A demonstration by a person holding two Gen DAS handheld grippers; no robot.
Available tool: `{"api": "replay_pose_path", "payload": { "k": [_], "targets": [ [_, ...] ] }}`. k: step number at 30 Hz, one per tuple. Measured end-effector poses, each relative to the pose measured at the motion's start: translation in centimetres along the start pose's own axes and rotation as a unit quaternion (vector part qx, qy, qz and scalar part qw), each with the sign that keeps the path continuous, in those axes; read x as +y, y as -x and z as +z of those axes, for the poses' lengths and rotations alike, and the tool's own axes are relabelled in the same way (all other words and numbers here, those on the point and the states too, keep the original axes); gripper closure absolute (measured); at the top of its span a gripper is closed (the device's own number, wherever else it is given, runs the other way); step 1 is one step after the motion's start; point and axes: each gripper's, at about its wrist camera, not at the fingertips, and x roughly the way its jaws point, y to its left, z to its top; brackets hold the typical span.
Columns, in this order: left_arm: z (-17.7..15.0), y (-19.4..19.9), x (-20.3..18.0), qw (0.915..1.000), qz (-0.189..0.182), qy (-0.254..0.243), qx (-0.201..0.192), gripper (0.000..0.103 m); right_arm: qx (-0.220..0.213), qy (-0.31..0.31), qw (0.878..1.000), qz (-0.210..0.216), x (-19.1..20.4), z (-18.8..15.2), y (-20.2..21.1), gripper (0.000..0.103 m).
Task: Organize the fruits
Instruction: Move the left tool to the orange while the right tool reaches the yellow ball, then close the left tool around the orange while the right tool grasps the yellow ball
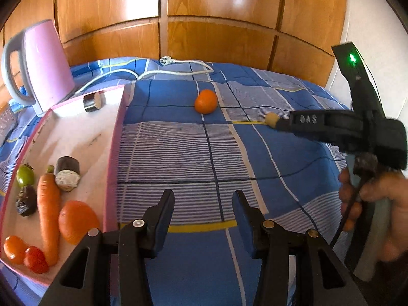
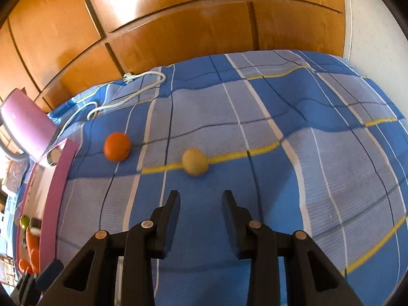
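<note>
An orange (image 1: 206,101) (image 2: 117,146) lies on the blue checked cloth. A pale yellow fruit (image 2: 195,161) lies to its right, partly hidden behind the right gripper body in the left wrist view (image 1: 270,119). A pink tray (image 1: 116,137) (image 2: 54,193) on the left holds a carrot (image 1: 48,216), an orange (image 1: 76,221), a green fruit (image 1: 25,176), a tomato (image 1: 35,259) and other produce. My left gripper (image 1: 204,204) is open and empty, just right of the tray. My right gripper (image 2: 200,201) is open and empty, just short of the yellow fruit.
A pink kettle (image 1: 43,66) (image 2: 25,125) stands behind the tray with its white cord (image 1: 163,70) trailing across the cloth. Wooden cupboard doors (image 1: 204,25) close off the back. The person's hand (image 1: 377,204) holds the right gripper at the right.
</note>
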Motion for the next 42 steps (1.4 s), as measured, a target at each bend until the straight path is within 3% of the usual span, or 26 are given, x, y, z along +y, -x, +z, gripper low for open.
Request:
{"api": "replay_pose_path", "payload": {
  "k": [9, 11, 19, 28, 31, 34, 42],
  "targets": [
    [0.8, -1.5, 0.4, 0.9998, -0.004, 0.017, 0.007, 0.055, 0.003, 0.017, 1.0, -0.012, 1.2, 2.3, -3.3, 0.069],
    [1.1, -1.6, 0.5, 0.9998, -0.005, 0.02, 0.007, 0.055, 0.003, 0.022, 1.0, -0.015, 1.2, 2.1, -3.6, 0.077],
    [2.7, -2.9, 1.4, 0.9986, -0.008, 0.051, 0.014, 0.055, -0.013, 0.048, 0.999, -0.011, 1.4, -0.3, -2.0, 0.077],
    [5.5, -4.6, 2.0, 0.9965, -0.002, 0.082, 0.017, 0.055, -0.022, 0.034, 0.999, 0.009, 0.8, -0.5, -1.9, 0.077],
    [6.8, -5.1, 1.9, 0.9965, -0.004, 0.083, 0.013, 0.054, -0.023, 0.034, 0.999, 0.011, 0.8, -0.5, -1.9, 0.077],
    [8.1, -6.0, 1.8, 0.9965, -0.008, 0.082, 0.009, 0.047, -0.023, 0.035, 0.999, 0.01, 0.8, -0.5, -1.9, 0.077],
    [10.7, -8.7, 0.6, 0.9982, -0.009, 0.058, 0.013, 0.044, -0.022, 0.036, 0.999, 0.009, 0.8, -0.6, -2.0, 0.077]
  ]
}}
